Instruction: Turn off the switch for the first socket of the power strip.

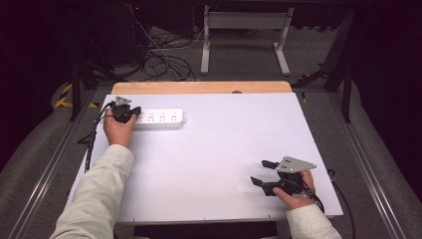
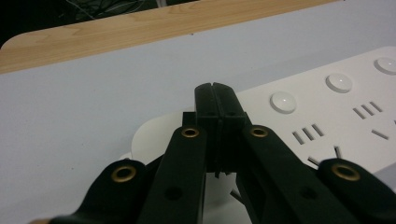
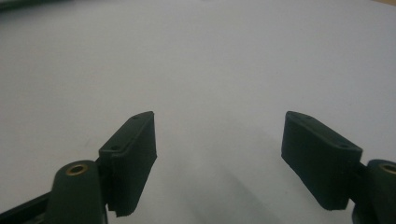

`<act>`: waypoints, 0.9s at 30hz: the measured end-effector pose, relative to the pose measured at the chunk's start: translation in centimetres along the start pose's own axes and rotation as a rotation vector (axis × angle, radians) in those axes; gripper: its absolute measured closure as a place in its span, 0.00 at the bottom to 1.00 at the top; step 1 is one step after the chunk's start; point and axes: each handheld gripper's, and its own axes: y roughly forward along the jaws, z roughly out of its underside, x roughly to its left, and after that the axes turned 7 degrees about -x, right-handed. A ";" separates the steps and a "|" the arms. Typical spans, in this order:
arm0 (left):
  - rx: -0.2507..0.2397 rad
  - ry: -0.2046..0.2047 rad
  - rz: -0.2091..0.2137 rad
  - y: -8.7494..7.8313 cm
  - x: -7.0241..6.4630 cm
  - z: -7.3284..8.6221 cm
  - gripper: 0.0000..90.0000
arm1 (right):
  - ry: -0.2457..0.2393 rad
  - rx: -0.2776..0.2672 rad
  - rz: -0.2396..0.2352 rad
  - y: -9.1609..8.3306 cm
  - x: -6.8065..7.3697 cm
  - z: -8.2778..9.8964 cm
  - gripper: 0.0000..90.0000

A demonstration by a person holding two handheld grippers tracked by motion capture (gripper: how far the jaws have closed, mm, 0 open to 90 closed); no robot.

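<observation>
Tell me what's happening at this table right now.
A person works at a white table with a gripper in each hand. The left gripper, jaws shut together, sits over the left end of a white power strip near the table's far left; nothing visible is pinched between them. The right gripper rests open over bare table near the front right, holding nothing.

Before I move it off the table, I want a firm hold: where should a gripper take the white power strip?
Probably across the power strip's narrow width near its middle, coming from above: it lies flat, long and low. The right gripper is open and free.
</observation>
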 end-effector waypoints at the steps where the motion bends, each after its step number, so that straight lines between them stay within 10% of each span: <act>1: 0.000 -0.006 0.002 0.0 0.0 0.0 1.00 | 0.000 0.000 0.000 0.0 0.0 0.0 0.30; 27: 0.054 0.002 -0.011 -0.1 -0.1 -0.6 1.00 | 0.006 -0.002 -0.007 0.0 0.0 0.0 0.30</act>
